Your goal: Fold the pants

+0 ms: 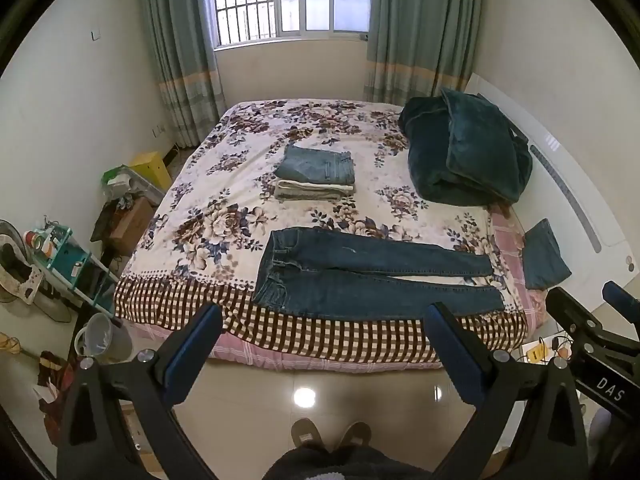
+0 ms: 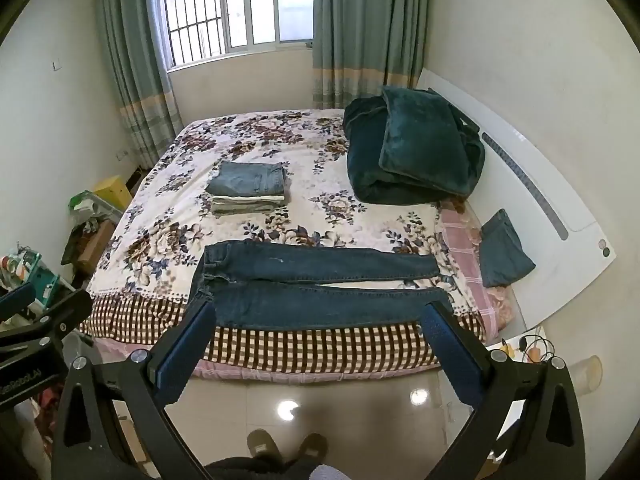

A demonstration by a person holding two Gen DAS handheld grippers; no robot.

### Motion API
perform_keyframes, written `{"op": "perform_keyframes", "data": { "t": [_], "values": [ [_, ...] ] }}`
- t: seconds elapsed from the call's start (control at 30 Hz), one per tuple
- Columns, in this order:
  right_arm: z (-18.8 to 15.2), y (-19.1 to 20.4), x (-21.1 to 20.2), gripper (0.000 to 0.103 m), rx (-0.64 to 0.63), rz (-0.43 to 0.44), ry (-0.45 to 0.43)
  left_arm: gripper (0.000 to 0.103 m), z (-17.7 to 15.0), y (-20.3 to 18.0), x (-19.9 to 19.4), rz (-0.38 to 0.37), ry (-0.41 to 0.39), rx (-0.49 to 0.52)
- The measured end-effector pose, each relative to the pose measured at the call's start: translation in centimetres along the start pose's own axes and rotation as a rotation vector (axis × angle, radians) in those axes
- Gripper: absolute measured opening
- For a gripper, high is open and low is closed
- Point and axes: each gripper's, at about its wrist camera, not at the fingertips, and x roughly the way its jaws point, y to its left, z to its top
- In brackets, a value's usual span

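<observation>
A pair of dark blue jeans (image 1: 360, 276) (image 2: 304, 292) lies flat near the front edge of the bed (image 1: 192, 216) (image 2: 360, 224), waistband to the left, both legs stretched to the right. My left gripper (image 1: 324, 320) hangs open above the floor, short of the bed's edge, with nothing between its fingers. My right gripper (image 2: 320, 316) is open too, held at about the same distance from the jeans and empty. In the left wrist view the right gripper shows at the right edge; in the right wrist view the left gripper shows at the left edge.
A stack of folded pants (image 1: 316, 174) (image 2: 250, 188) sits mid-bed. A dark teal blanket and pillow (image 1: 464, 152) (image 2: 416, 152) lie at the head, a small folded denim piece (image 1: 544, 256) (image 2: 504, 250) beside them. Cluttered shelves (image 1: 68, 260) and a bucket (image 1: 104, 338) stand left. A person's slippers (image 1: 332, 434) rest on the tiled floor.
</observation>
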Motion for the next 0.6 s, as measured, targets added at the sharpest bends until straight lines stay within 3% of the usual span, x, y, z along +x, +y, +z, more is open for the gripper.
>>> {"op": "perform_keyframes", "data": {
  "t": [0.6],
  "values": [
    [1.0, 1.0, -2.1, 0.103, 0.0, 0.009, 0.001, 0.103, 0.3, 0.1, -0.3, 0.004, -0.003, -0.003]
  ]
}}
